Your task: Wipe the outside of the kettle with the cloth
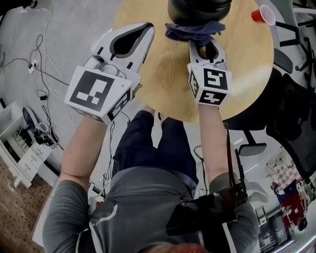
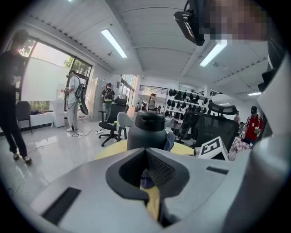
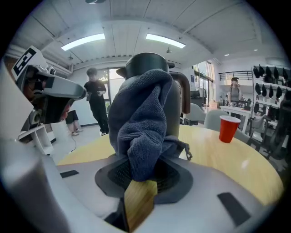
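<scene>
Kettle (image 1: 197, 10) sits at twelve o'clock from right tongs (image 1: 205, 45) clamping cloth (image 1: 195, 30) against it; left tongs (image 1: 147, 30) closed, empty.

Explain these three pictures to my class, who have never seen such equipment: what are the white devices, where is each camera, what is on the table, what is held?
No robot here: a person holds a white tool in each hand, each ending in two pinching jaws. The marker cubes belong to the tools. One picture comes from a camera on the person's head, looking down; the others from cameras riding on each tool, looking along its jaws. On the round wooden table stand a dark kettle and a red cup. The right gripper is shut on a blue-grey cloth lying against the kettle. The left gripper is shut and empty, pointing towards the kettle.
</scene>
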The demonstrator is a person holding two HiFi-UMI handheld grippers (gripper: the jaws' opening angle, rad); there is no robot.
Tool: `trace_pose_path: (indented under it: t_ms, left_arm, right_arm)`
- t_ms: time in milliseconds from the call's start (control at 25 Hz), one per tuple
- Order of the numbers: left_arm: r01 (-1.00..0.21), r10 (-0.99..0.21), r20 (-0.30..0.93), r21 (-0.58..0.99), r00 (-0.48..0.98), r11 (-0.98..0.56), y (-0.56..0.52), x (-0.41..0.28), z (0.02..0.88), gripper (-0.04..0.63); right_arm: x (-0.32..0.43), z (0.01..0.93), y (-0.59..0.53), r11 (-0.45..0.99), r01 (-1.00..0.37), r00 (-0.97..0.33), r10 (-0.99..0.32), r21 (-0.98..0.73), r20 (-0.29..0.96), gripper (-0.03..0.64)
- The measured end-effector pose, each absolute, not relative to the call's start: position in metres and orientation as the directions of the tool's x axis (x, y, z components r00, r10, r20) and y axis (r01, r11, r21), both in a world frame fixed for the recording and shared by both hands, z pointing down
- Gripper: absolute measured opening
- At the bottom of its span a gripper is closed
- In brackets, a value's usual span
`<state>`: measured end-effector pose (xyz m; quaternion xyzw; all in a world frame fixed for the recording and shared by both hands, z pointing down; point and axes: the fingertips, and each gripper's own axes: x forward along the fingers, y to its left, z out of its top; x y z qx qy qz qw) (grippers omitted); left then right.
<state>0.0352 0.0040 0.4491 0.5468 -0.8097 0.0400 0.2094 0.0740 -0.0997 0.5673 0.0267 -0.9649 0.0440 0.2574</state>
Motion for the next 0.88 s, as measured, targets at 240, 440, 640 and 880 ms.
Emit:
trace_pose_path:
  t_ms: [240,440,640,880]
  left_arm:
    - [-0.898,-0.852,0.407,0.147,-0.328,0.416,0.017,0.042,0.438,0.009]
    - [-0.889,-0.841,0.424,0.150,-0.337,0.432,0.028,0.061,0.403,0.009]
    - [-0.885,-0.841,0.404,0.135,-0.360,0.445,0.031,0.080,0.360,0.009]
    - [-0.900,-0.855,0.382,0.115,-0.351,0.421,0.038,0.070,0.342,0.009]
  right_arm:
    - [0.081,0.560,-0.096,0.998,-0.039,-0.853,-0.010,-0.045,0.522,0.123]
    - [0.104,0.496,-0.085,0.994,-0.031,-0.899,0.019,-0.107,0.437,0.124]
    - [0.107,0.426,-0.081,0.993,-0.007,-0.940,0.032,-0.114,0.339,0.124]
    - [0.075,0.404,-0.074,0.996,-0.023,-0.951,0.004,-0.082,0.309,0.124]
